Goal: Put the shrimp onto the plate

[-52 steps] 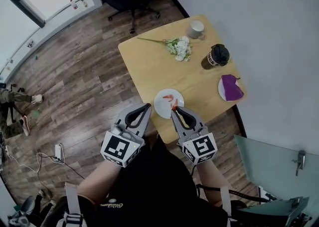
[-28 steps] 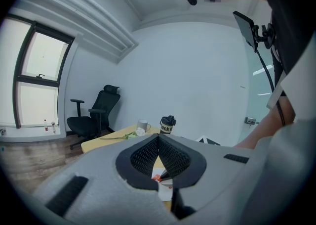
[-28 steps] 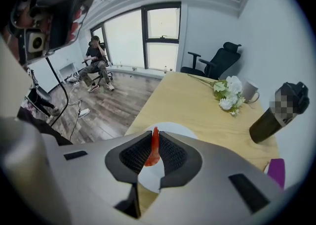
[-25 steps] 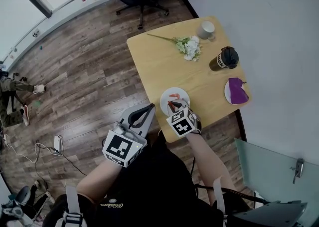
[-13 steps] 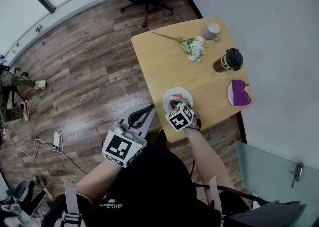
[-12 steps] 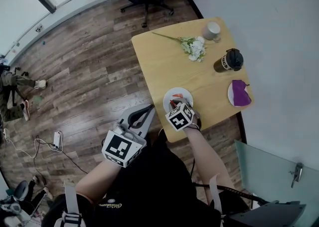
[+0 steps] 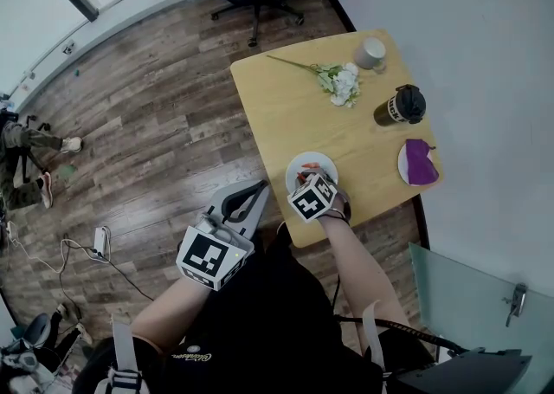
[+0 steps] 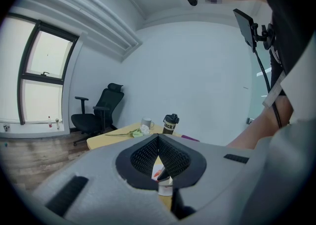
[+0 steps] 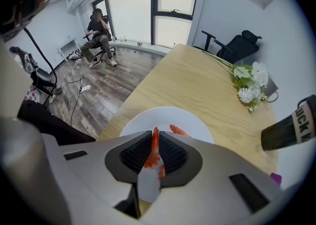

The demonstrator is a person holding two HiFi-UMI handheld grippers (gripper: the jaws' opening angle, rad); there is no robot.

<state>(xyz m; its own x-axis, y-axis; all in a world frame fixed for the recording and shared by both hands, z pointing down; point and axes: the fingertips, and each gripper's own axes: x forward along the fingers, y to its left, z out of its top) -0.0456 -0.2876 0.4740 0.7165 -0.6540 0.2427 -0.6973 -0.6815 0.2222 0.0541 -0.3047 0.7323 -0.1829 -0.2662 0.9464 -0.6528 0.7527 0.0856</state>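
Brings right gripper (image 9: 154, 132), clamped on a shrimp (image 9: 153, 155), from desk (image 7: 294, 115) edge down over white plate (image 9: 148, 117); release probably next. Keeps left gripper (image 8: 158, 139) pinched together, empty.

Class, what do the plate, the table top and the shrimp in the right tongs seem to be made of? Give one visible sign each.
Plate: probably glazed ceramic or melamine; smooth, plain white.
Table top: light wood or wood-look laminate; matte, faint grain streaks.
Shrimp: orange-red and smooth; real or plastic, cannot tell.
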